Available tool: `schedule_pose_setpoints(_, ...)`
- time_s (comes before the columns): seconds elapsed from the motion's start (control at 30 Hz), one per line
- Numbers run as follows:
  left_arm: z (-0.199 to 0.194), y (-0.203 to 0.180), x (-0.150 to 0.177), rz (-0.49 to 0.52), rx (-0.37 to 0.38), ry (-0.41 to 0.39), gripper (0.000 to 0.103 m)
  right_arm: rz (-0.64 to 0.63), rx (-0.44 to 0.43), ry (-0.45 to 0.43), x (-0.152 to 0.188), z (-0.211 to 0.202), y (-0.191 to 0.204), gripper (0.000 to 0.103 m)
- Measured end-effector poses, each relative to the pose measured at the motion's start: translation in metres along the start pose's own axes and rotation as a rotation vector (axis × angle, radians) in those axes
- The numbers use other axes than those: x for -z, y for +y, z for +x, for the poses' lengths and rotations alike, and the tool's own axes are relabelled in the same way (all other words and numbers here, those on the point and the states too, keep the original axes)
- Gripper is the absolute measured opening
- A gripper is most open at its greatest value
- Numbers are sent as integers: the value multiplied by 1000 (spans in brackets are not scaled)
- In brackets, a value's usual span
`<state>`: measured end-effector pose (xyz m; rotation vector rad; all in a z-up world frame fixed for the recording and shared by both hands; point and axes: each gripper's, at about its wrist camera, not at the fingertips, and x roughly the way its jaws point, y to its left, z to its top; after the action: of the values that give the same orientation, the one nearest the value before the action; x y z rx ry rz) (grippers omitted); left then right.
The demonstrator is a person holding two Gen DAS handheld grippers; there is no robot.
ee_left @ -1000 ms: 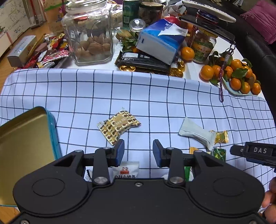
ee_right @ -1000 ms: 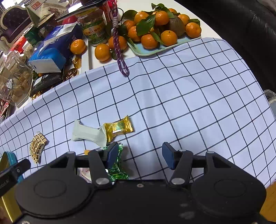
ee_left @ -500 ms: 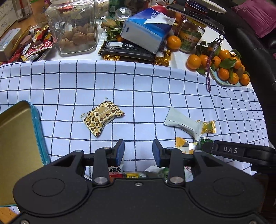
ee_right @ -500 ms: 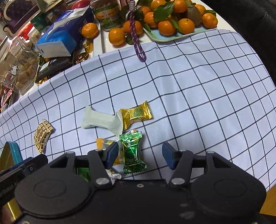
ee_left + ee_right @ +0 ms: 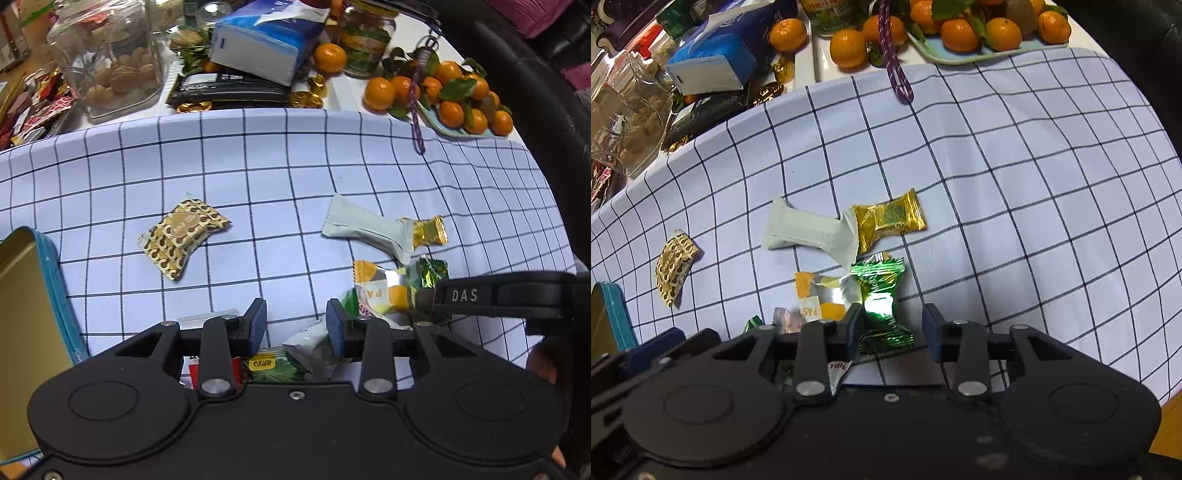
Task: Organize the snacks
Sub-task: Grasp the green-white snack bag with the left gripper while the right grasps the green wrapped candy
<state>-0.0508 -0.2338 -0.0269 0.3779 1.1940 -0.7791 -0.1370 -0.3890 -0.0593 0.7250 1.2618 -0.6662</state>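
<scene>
Both grippers hang low over a desk covered by a checked cloth (image 5: 1015,177), and both stand wide apart with nothing between their pads. The left gripper (image 5: 296,320) sits at the lower middle of its view, above a small heap of packets at the cloth's near edge. The right gripper (image 5: 893,326) is at the lower middle of its own view; a green foil candy (image 5: 881,295) lies on the cloth in the gap, nearer the left-hand pad, ungripped.

Loose snacks on the cloth, counted in the right view: one pale green bar wrapper (image 5: 809,230) at frame centre, one gold foil candy (image 5: 889,218) touching its right end, the one green candy just below those, one silver-and-orange packet (image 5: 822,295) touching the green candy's left side, and one brown-and-gold patterned packet (image 5: 674,266) well apart at the left edge. More wrappers lie partly hidden under the gripper bodies; their number cannot be told.

One open tin with a gold interior and a teal rim (image 5: 55,280) fills the lower left of the left view. Across the top of that frame stand one glass jar of cookies (image 5: 114,62), one blue tissue pack (image 5: 266,44) and one plate of mandarins (image 5: 454,96); a purple cord (image 5: 894,62) trails from the upper middle onto the cloth.
</scene>
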Motion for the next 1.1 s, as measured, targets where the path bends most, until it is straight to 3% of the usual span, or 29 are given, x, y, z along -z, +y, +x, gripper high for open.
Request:
schedule_pose_setpoints(0.57, 13, -30, 21, 230, 20, 22, 45, 54, -15, -24, -4, -18, -12, 29)
schedule_pose_setpoints(0.9, 17, -27, 24, 236, 92, 39, 47, 100, -22, -30, -7, -27, -25, 29)
schedule_pose_setpoints(1.1, 18, -33, 29, 279, 93, 46, 47, 112, -29, -32, -7, -30, -29, 29)
